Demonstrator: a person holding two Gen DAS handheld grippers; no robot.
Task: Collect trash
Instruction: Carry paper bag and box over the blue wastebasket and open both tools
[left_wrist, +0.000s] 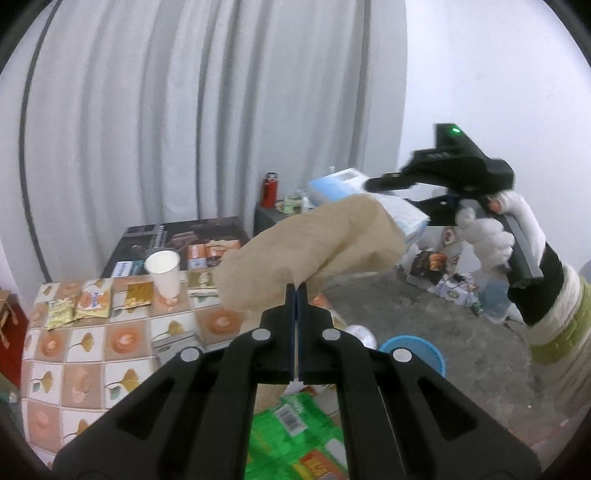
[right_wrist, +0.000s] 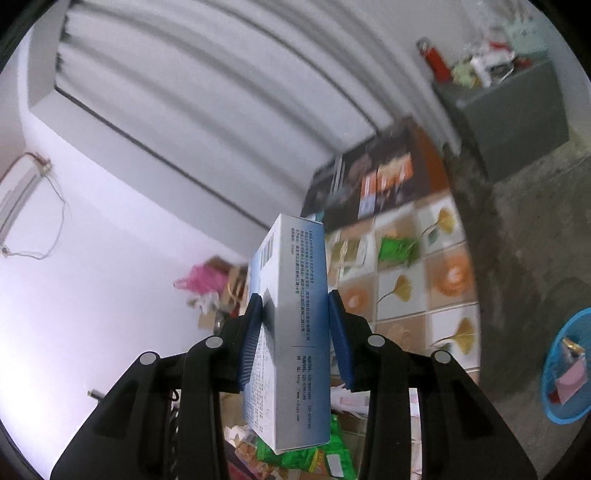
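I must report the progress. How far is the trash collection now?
Done: the blue basket on the floor already holds some wrappers. In hand: the left gripper is shut on a brown paper bag; the right gripper holds a white and blue box. Left: the paper cup and snack packets remain on the table.

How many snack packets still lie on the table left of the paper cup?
3: two yellowish ones and an orange-printed one between them, in a row. Others may be hidden behind the bag.
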